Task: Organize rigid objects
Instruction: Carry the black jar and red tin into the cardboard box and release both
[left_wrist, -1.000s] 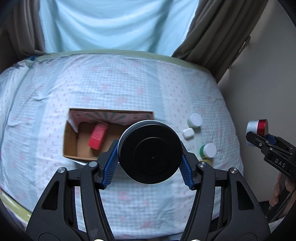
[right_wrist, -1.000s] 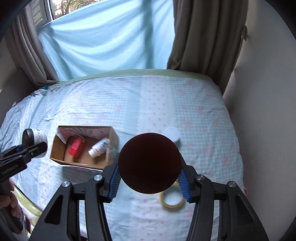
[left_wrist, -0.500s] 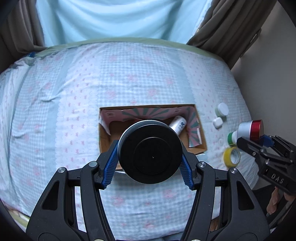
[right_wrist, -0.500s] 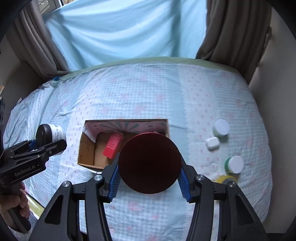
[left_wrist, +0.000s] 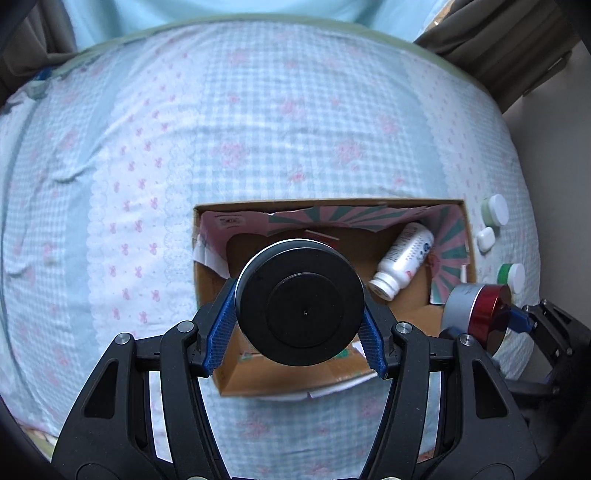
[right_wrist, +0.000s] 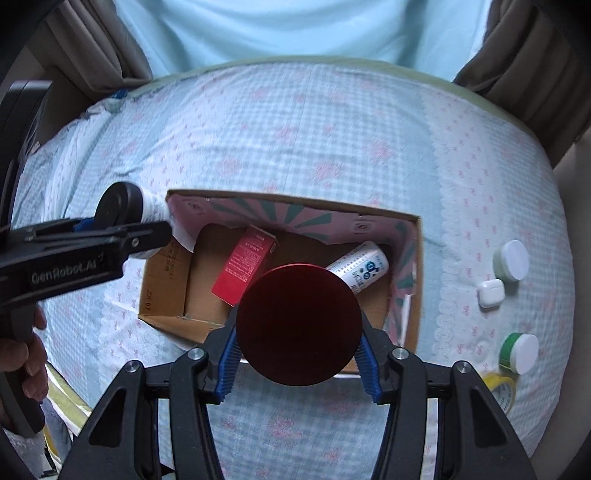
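Note:
My left gripper (left_wrist: 299, 339) is shut on a black-lidded jar (left_wrist: 300, 302), held above the open cardboard box (left_wrist: 207, 295). My right gripper (right_wrist: 297, 363) is shut on a red-lidded silver tin (right_wrist: 298, 324), held over the box's near right part (right_wrist: 415, 288). The tin also shows in the left wrist view (left_wrist: 476, 309), and the jar in the right wrist view (right_wrist: 127, 205). Inside the box lie a white bottle (left_wrist: 404, 260) and a red carton (right_wrist: 245, 264).
The box sits on a bed with a blue checked sheet (left_wrist: 258, 129). Right of the box lie a white-lidded jar (right_wrist: 511, 260), a white earbud case (right_wrist: 490, 291), a green jar with a white lid (right_wrist: 519, 352) and a yellow tape roll (right_wrist: 500, 387). Curtains hang behind.
Both grippers have moved in and down toward the box, each keeping its load. The box now fills the middle of both views.

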